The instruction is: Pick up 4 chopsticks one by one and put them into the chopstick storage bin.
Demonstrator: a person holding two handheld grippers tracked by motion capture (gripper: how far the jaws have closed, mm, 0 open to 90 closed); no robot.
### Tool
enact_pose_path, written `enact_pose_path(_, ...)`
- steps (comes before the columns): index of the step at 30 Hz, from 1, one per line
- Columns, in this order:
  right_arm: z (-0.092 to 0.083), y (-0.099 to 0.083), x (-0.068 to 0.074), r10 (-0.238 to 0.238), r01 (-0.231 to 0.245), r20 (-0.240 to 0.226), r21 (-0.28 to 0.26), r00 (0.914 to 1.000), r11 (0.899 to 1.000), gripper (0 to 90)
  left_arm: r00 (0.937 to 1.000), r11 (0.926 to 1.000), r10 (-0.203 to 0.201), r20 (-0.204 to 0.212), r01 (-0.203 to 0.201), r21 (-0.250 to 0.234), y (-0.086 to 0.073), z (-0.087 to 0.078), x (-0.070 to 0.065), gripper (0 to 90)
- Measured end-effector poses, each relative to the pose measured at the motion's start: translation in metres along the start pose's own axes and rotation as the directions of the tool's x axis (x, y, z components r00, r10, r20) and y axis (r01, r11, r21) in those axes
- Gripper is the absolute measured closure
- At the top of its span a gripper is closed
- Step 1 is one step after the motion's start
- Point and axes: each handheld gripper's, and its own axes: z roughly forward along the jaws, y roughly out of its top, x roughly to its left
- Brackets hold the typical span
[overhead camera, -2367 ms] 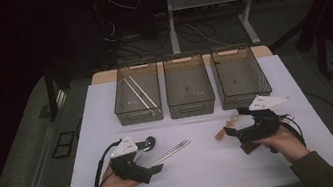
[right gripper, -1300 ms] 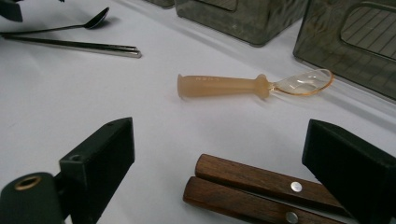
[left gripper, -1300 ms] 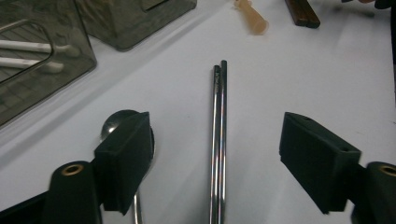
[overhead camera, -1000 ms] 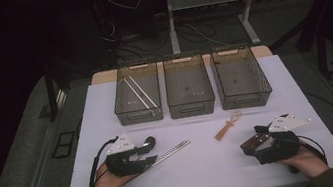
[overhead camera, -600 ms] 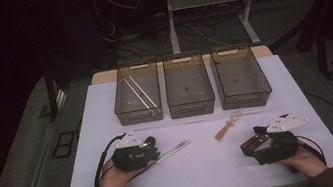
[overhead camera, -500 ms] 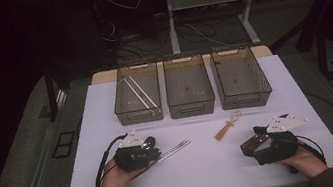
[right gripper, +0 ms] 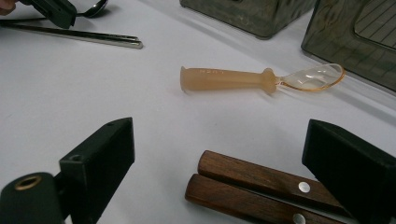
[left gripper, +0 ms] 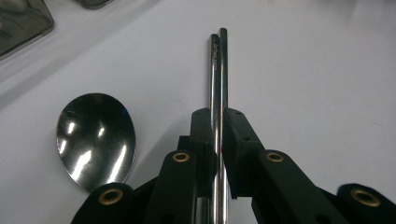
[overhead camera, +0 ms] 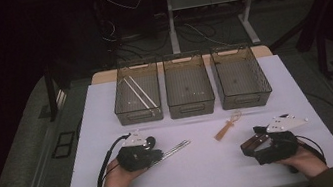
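The left gripper (left gripper: 218, 140) has just been closing, and its jaws now stand clamped on a pair of metal chopsticks (left gripper: 218, 70) laid side by side on the white table (overhead camera: 208, 178). The grip sits near one end, so most of the length projects beyond the jaws, which suits carrying the pair to a bin. A steel spoon (left gripper: 95, 140) lies just beside the left jaw, untouched. The right gripper (right gripper: 224, 172) rests with its jaws wide apart astride two wooden handles (right gripper: 261, 186), pads clear of them. An amber plastic spoon (right gripper: 233, 78) lies near, ahead of it. Three grey bins (overhead camera: 191, 104) stand along the far edge; the left bin (overhead camera: 132, 115) already holds pale chopsticks (overhead camera: 140, 91), the likely destination.
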Motion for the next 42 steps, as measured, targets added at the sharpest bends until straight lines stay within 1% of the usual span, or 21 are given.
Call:
enact_pose_path(8, 0.0001, -0.0002, -0.0008, -0.002, 0.002, -0.002, 0.0, 1.0, 1.0, 9.5, 1.0, 1.0, -0.004, -0.003, 0.004, 0.0, -0.0006, 0.0012, 0.0008, 82.0)
enact_pose_path(14, 0.0, -0.0002, -0.0011, 0.0, 0.0, -0.004, 0.001, 1.0, 1.0, 9.5, 1.0, 1.0, 0.003, -0.002, -0.003, 0.009, -0.0009, 0.0021, 0.001, 81.8)
enact_pose_path(15, 0.0, -0.0002, -0.0011, -0.001, 0.001, -0.004, 0.002, 1.0, 1.0, 9.5, 0.9999, 0.9999, 0.012, -0.001, -0.012, 0.011, -0.0007, 0.0022, 0.0016, 81.6)
enact_pose_path(18, -0.0001, -0.0002, -0.0011, -0.001, 0.001, -0.004, 0.001, 1.0, 1.0, 9.5, 1.0, 0.9999, 0.004, -0.006, -0.004, 0.017, -0.0011, 0.0027, 0.0009, 81.2)
enact_pose_path(20, -0.0001, -0.0003, -0.0009, -0.002, 0.002, -0.005, 0.002, 1.0, 1.0, 9.5, 1.0, 0.9998, 0.004, -0.007, -0.004, 0.018, -0.0011, 0.0026, 0.0012, 80.9)
enact_pose_path(21, -0.0001, -0.0003, -0.0009, -0.003, 0.003, -0.005, 0.002, 1.0, 1.0, 9.5, 0.9999, 0.9998, 0.012, -0.006, -0.012, 0.017, -0.001, 0.0027, 0.0019, 80.6)
enact_pose_path(23, 0.0, -0.0003, -0.0009, -0.003, 0.003, -0.006, 0.003, 1.0, 1.0, 9.5, 0.9999, 0.9998, 0.003, -0.01, -0.003, 0.018, -0.0012, 0.0027, 0.0012, 80.4)
enact_pose_path(26, 0.0001, -0.0003, -0.0011, -0.004, 0.004, -0.006, 0.004, 1.0, 1.0, 9.5, 0.9999, 0.9997, 0.005, -0.014, -0.005, 0.022, -0.0013, 0.0026, 0.0019, 79.6)
enact_pose_path(27, 0.0001, -0.0003, -0.001, -0.004, 0.004, -0.007, 0.004, 1.0, 1.0, 9.5, 0.9998, 0.9997, 0.014, -0.013, -0.014, 0.022, -0.0012, 0.0027, 0.0027, 79.5)
enact_pose_path(28, 0.0, -0.0003, -0.0009, -0.003, 0.003, -0.007, 0.005, 1.0, 1.0, 9.5, 0.9999, 0.9997, 0.004, -0.017, -0.004, 0.023, -0.0015, 0.0027, 0.0021, 79.2)
enact_pose_path(33, 0.0, -0.0004, -0.001, -0.002, 0.002, -0.006, 0.004, 1.0, 1.0, 9.5, 0.9996, 0.9997, 0.006, -0.027, -0.005, 0.022, -0.0024, 0.003, 0.0035, 77.2)
enact_pose_path(34, 0.0, -0.0004, -0.001, -0.002, 0.002, -0.006, 0.004, 1.0, 1.0, 9.5, 0.9995, 0.9996, 0.015, -0.028, -0.014, 0.024, -0.0027, 0.0032, 0.0047, 77.1)
enact_pose_path(35, -0.0001, -0.0004, -0.001, -0.002, 0.002, -0.006, 0.004, 1.0, 1.0, 9.5, 0.9994, 0.9996, 0.014, -0.031, -0.013, 0.027, -0.0031, 0.0031, 0.0053, 76.7)
enact_pose_path(36, -0.0001, -0.0003, -0.0009, -0.002, 0.002, -0.007, 0.004, 1.0, 1.0, 9.5, 0.9994, 0.9996, 0.003, -0.033, -0.002, 0.029, -0.0036, 0.0031, 0.0052, 76.4)
enact_pose_path(42, -0.0003, -0.0003, -0.0008, -0.001, 0.001, -0.007, 0.004, 1.0, 1.0, 9.5, 0.9994, 0.9997, 0.005, -0.036, -0.004, 0.023, -0.0043, 0.0031, 0.0052, 74.8)
